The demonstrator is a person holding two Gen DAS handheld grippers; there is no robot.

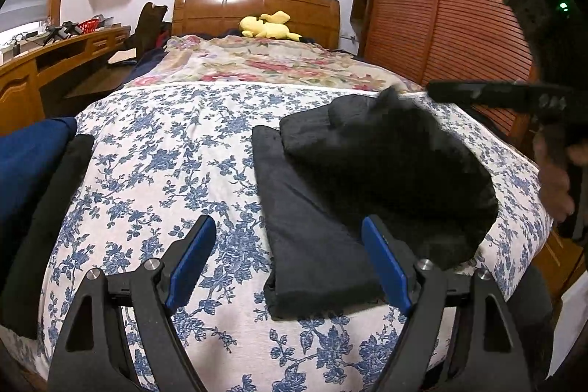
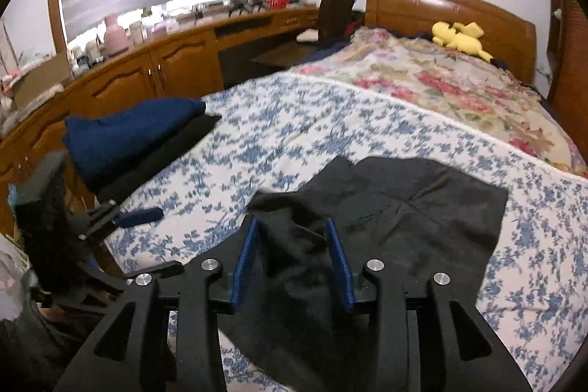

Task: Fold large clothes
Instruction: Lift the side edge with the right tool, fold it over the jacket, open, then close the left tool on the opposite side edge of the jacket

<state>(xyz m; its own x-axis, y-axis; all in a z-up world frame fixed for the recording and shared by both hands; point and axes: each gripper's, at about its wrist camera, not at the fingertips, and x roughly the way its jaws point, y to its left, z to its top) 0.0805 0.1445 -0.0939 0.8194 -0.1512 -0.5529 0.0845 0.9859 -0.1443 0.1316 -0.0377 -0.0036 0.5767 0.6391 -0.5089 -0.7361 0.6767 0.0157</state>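
Across the foot of the bed, on the white quilt printed with blue flowers [image 1: 176,149], lies your black fabric garment [image 1: 316,208], partly folded into a long strip with its far end lifted and doubled back toward the right. Your left gripper [image 1: 288,259] hovers low over the near end of that strip with its blue-padded fingers [image 1: 193,256] spread wide apart; nothing sits between them, and the right-hand pad is just over the cloth's edge. Your right gripper [image 2: 292,267] has black cloth bunched between its blue pads [image 2: 245,263], a gap showing between them, so you cannot tell for certain whether it is pinching the fabric or only resting around it. From the left wrist view, that right gripper reaches in from the right edge, its tip blurred at the raised corner of the garment. On the left side of the quilt you have a folded dark blue garment [image 2: 121,131] lying on top of another folded black piece [image 2: 165,153]. Farther up the bed, a yellow plush toy [image 1: 266,24] rests by the wooden headboard [image 1: 253,6], on a red-flowered cover [image 1: 264,65].
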